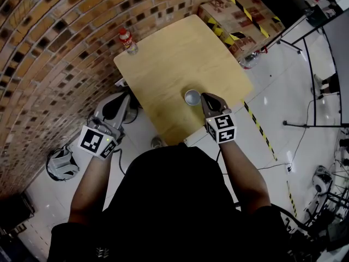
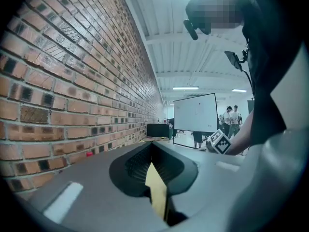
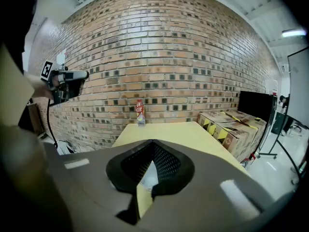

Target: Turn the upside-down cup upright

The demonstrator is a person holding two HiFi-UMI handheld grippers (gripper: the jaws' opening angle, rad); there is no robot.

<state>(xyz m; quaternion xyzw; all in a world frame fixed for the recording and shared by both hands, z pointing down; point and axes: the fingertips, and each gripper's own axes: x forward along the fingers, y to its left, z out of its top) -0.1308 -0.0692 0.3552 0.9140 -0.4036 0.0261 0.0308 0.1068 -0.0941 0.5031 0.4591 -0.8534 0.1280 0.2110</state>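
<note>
In the head view, the cup (image 1: 192, 97) stands near the front edge of the worktop (image 1: 174, 53), about midway along it. It is well apart from the bottle (image 1: 128, 41) at the far corner by the brick wall (image 1: 49, 48). From straight above, the cup reads as a pale ring round a grey centre, and we cannot tell whether that centre is its mouth or a recessed base.

The right hand-held gripper (image 1: 204, 99) slants down with its tips touching the cup's right edge. We judge this a sensible side approach for a flip, since a hold on the wall or rim leaves the wrist free to roll. The left hand-held gripper (image 1: 123, 101) hangs off the worktop's left side, near the wall. We take it to be parked out of the way, because one hand should be enough for so light a thing.

In the left gripper view, its jaws are pressed together on nothing. Only a yellowish strip shows through the slit under the tips, with the wall and a whiteboard (image 2: 195, 112) beyond.

In the right gripper view, the jaws likewise meet at their tips. The pale cup shows through the gap just beneath them, against the worktop. Whether the tips nip its thin wall or merely lie against it, we cannot make out. The bottle stands at the far end, clear of any swing.
</note>
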